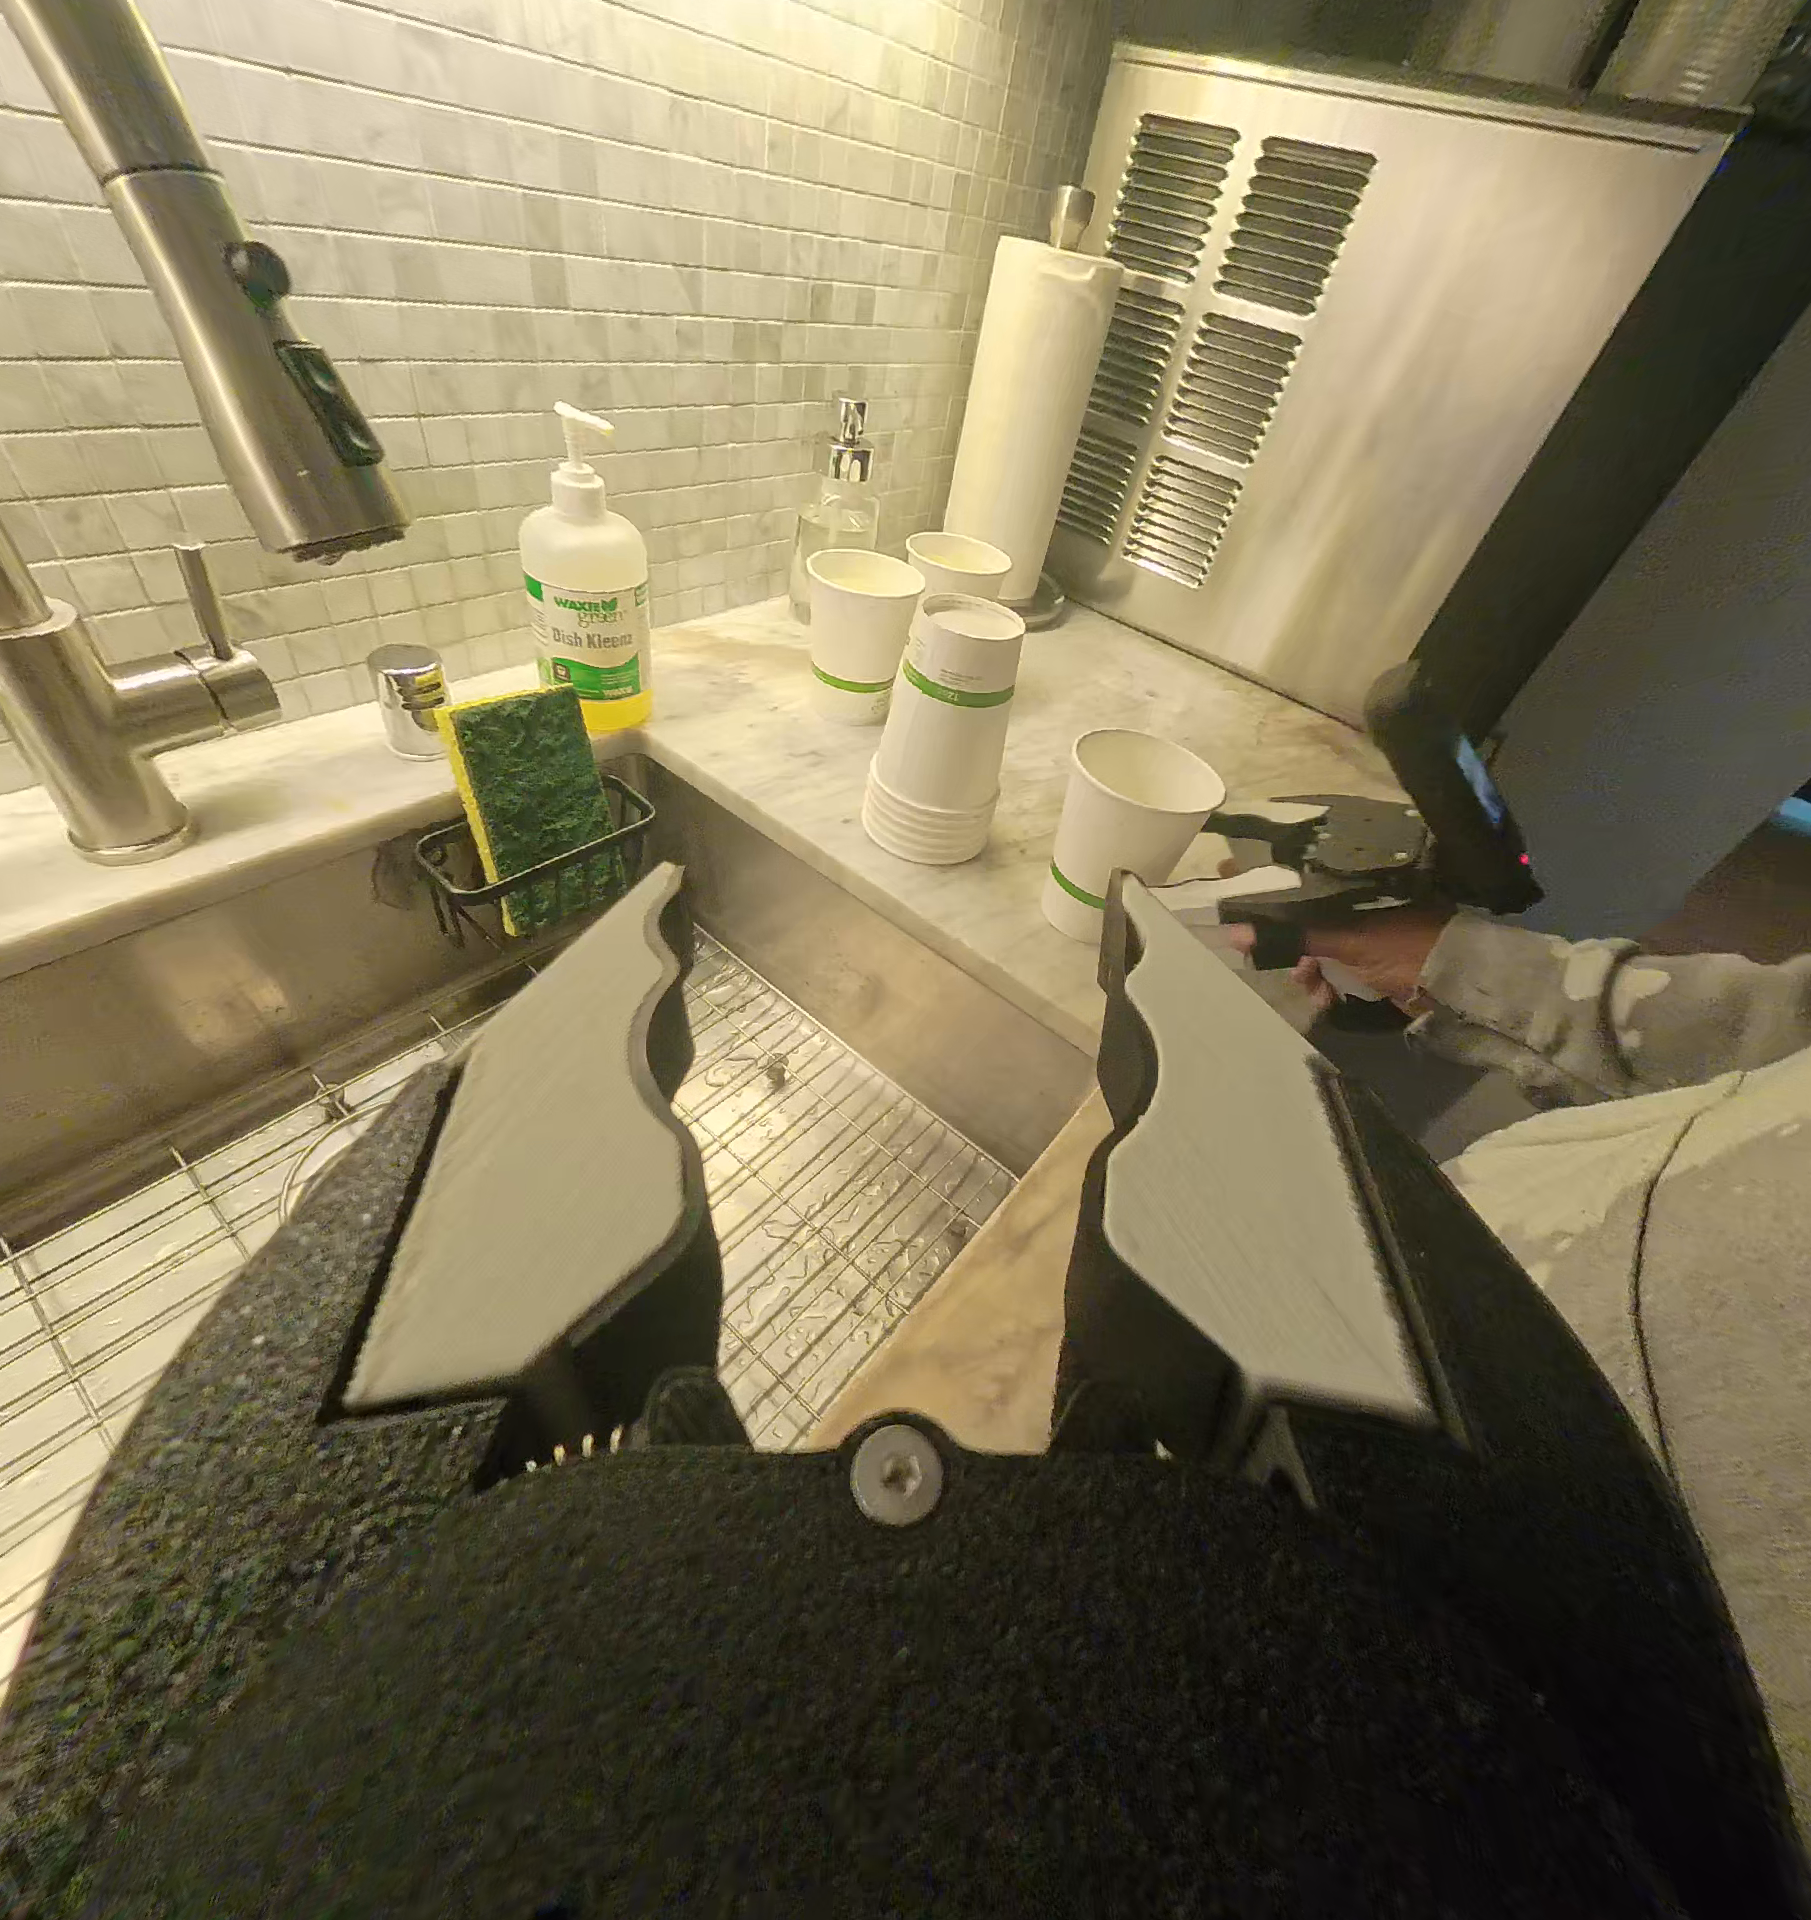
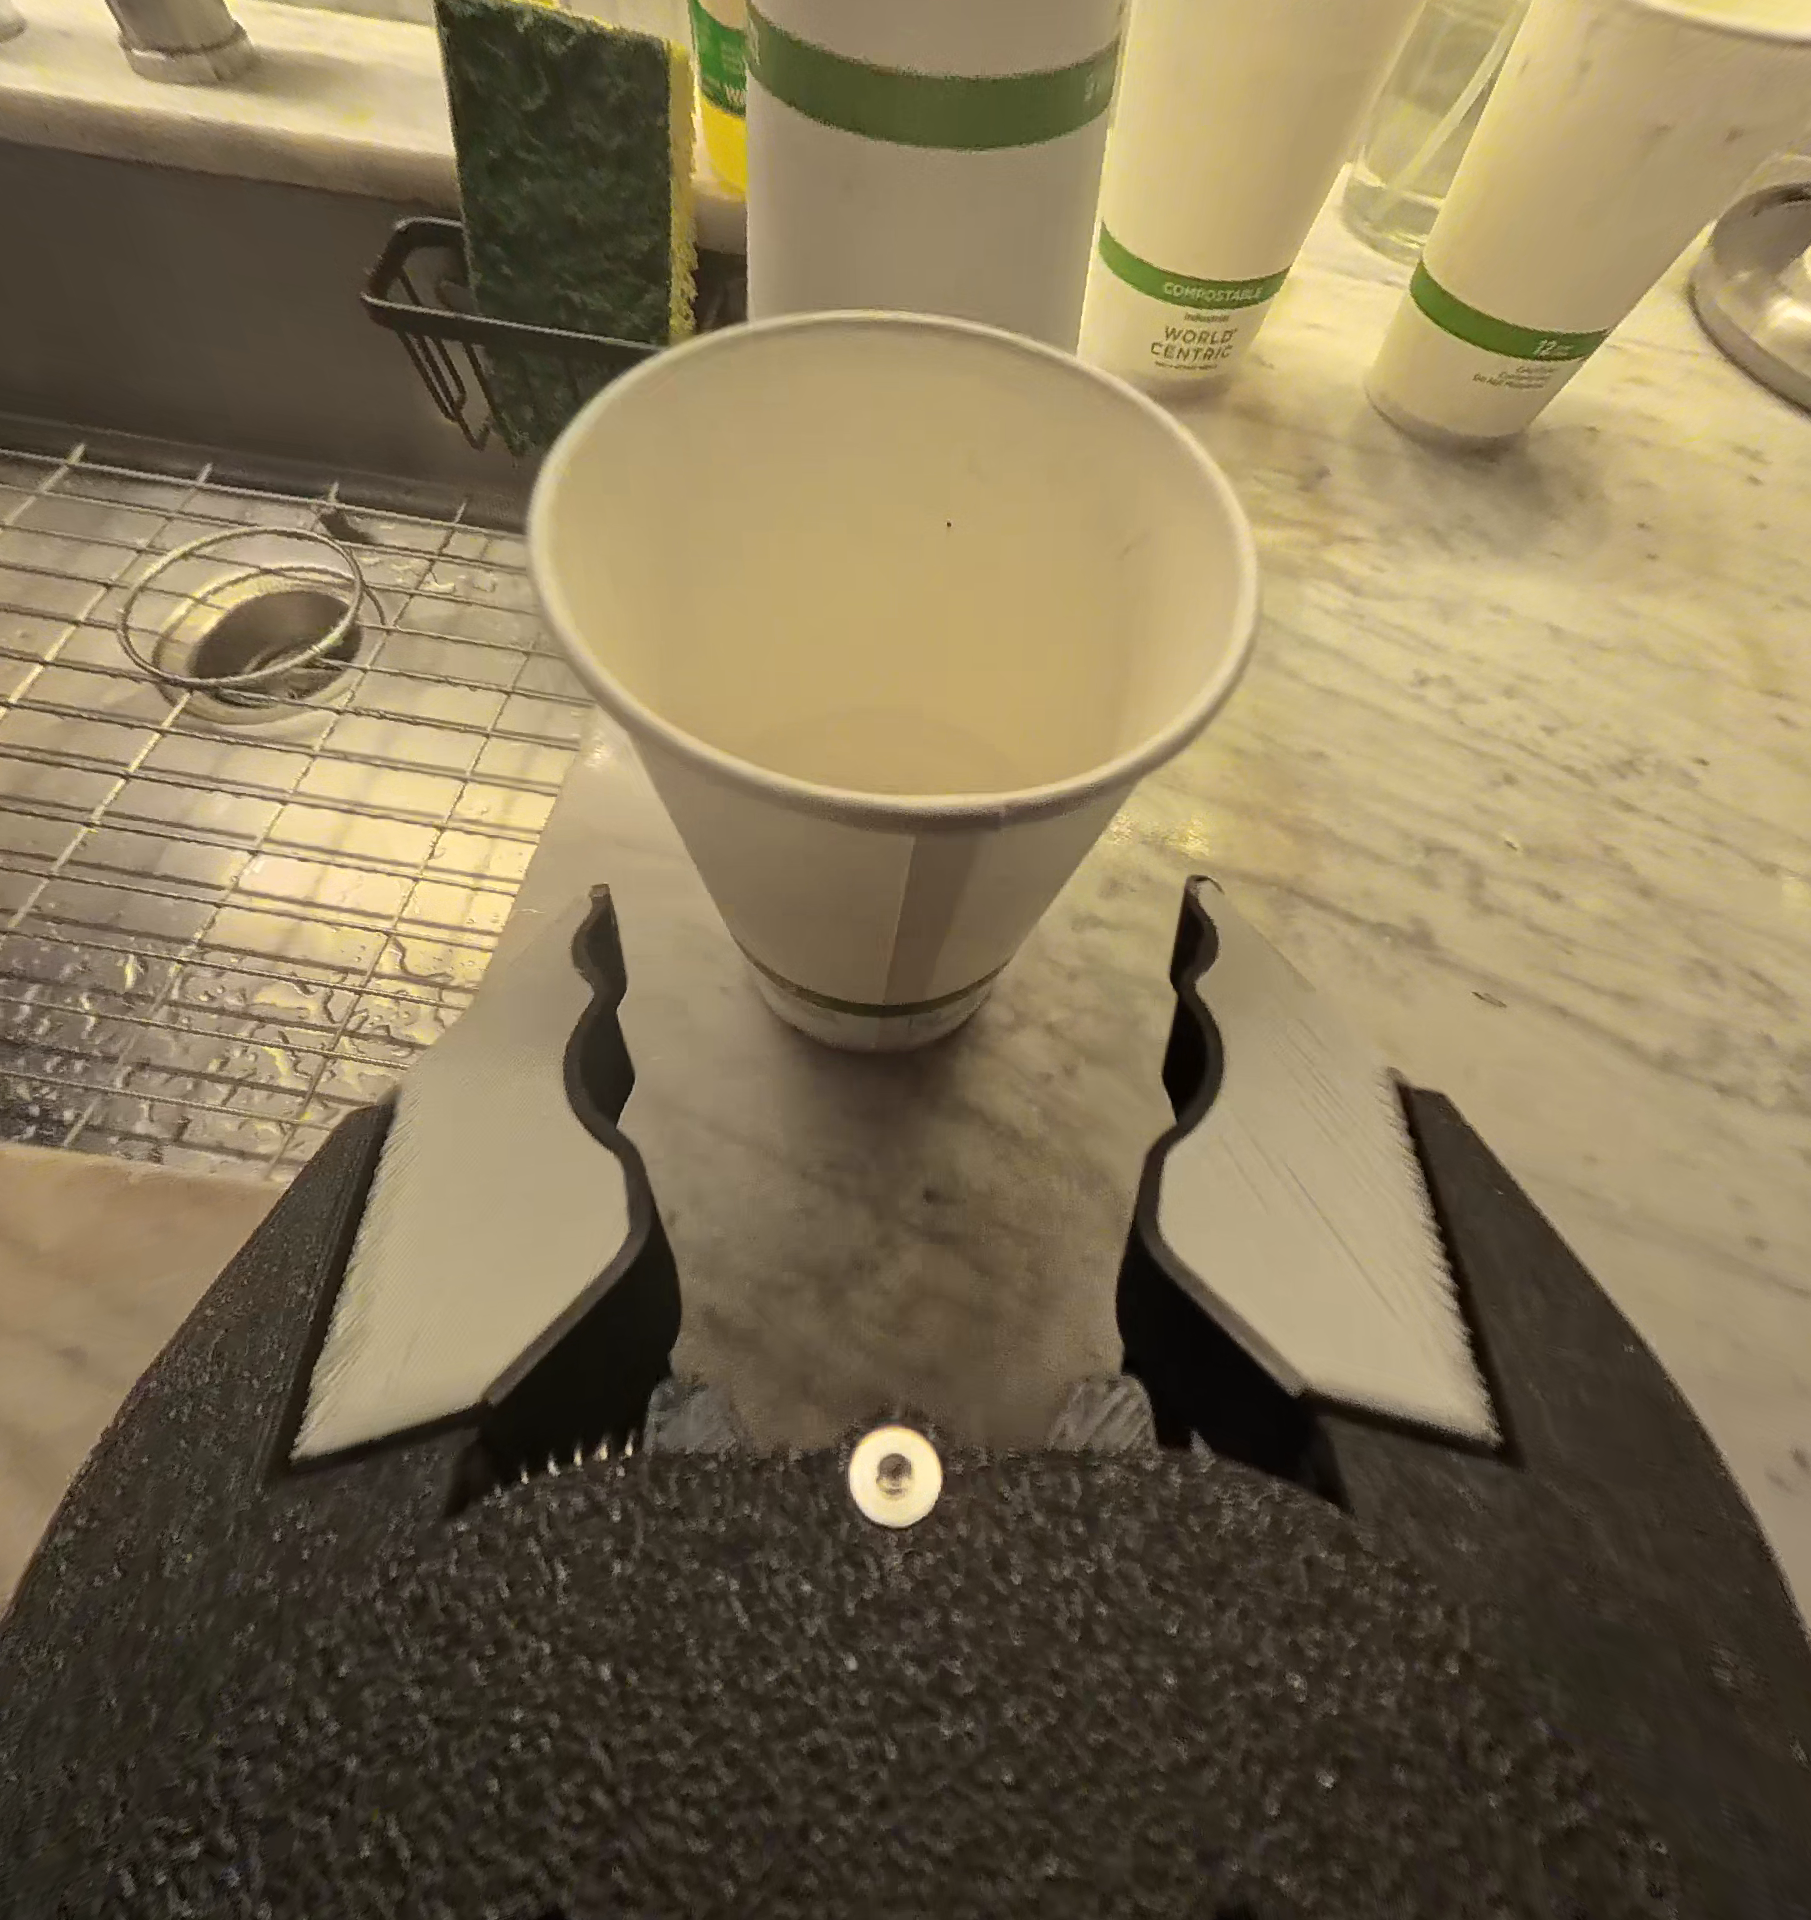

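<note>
White paper cup [image 2: 885, 665], standing upright on the marble tabletop [image 2: 1503, 727] just beyond my wide-open right gripper [image 2: 896, 904], is looking light and crushable, so I am judging its lower wall the safest hold.

Counted around the sink [image 1: 859, 977]:

Three single paper cups standing upright on the counter right of it – one nearest the sink's front corner [image 1: 1129, 831], two farther back [image 1: 859, 634] [image 1: 958, 566].
One upside-down stack of paper cups [image 1: 942, 727] between them; seven or so rims at its base, exact number hard to tell.
Two pump bottles behind the sink's far corner – one white-and-yellow [image 1: 587, 582], one clear [image 1: 839, 509].
One sponge [image 1: 532, 810], in one wire caddy [image 1: 444, 883] on the sink's wall.
One paper towel roll [image 1: 1036, 416].
One faucet [image 1: 205, 281].
Two grippers – left [image 1: 896, 894], right [image 2: 896, 899].
</note>
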Motion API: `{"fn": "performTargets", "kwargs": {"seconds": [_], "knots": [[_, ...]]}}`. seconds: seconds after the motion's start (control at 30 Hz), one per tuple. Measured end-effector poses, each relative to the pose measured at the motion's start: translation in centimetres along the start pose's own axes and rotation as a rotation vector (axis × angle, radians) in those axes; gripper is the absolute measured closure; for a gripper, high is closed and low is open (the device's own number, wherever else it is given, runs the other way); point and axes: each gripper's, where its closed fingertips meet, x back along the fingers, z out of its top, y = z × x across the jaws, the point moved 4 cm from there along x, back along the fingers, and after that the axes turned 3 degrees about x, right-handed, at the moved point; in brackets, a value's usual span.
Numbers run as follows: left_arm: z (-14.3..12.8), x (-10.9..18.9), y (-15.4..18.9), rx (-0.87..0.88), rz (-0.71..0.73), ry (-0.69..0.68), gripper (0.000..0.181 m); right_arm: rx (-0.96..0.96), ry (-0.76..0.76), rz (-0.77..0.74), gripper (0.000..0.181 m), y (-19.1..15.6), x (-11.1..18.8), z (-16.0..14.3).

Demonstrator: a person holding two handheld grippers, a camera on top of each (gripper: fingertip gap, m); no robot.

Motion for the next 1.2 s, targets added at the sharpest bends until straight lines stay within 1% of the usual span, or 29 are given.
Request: {"fn": "performTargets", "kwargs": {"seconds": [0.1, 0.27, 0.4, 0.5, 0.6, 0.73, 0.93, 1.13, 1.2], "knots": [[-0.1, 0.5, -0.7, 0.02, 0.023, 0.016, 0.102, -0.01, 0.027, -0.036, 0.075, 0.1, 1.8, 0.5], [-0.6, 1.6, -2.1, 0.047, 0.076, 0.03, 0.102, -0.033, 0.088, -0.094, 0.074, -0.5, 5.9, 2.7], [-1.1, 2.9, -3.3, 0.066, 0.124, 0.031, 0.102, -0.054, 0.14, -0.082, 0.075, -2.4, 8.5, 5.2], [-1.6, 4.2, -4.5, 0.074, 0.173, 0.019, 0.101, -0.055, 0.169, -0.041, 0.076, -4.4, 9.4, 7.1], [-2.1, 5.8, -6.2, 0.093, 0.251, -0.007, 0.1, -0.049, 0.197, 0.004, 0.076, -6.4, 9.6, 8.8], [-2.3, 8.7, -8.9, 0.139, 0.401, -0.031, 0.097, -0.039, 0.217, 0.058, 0.077, -8.7, 9.2, 10.5], [-1.8, 14.7, -12.9, 0.161, 0.75, -0.047, 0.097, 0.0, 0.212, 0.104, 0.078, -11.1, 8.0, 11.3], [-0.5, 21.0, -15.0, 0.182, 1.057, 0.009, 0.098, 0.069, 0.214, 0.155, 0.078, -13.3, 6.8, 11.9], [-0.2, 22.9, -15.7, 0.2, 1.14, 0.022, 0.097, 0.072, 0.217, 0.179, 0.078, -14.0, 6.4, 12.2]]}}
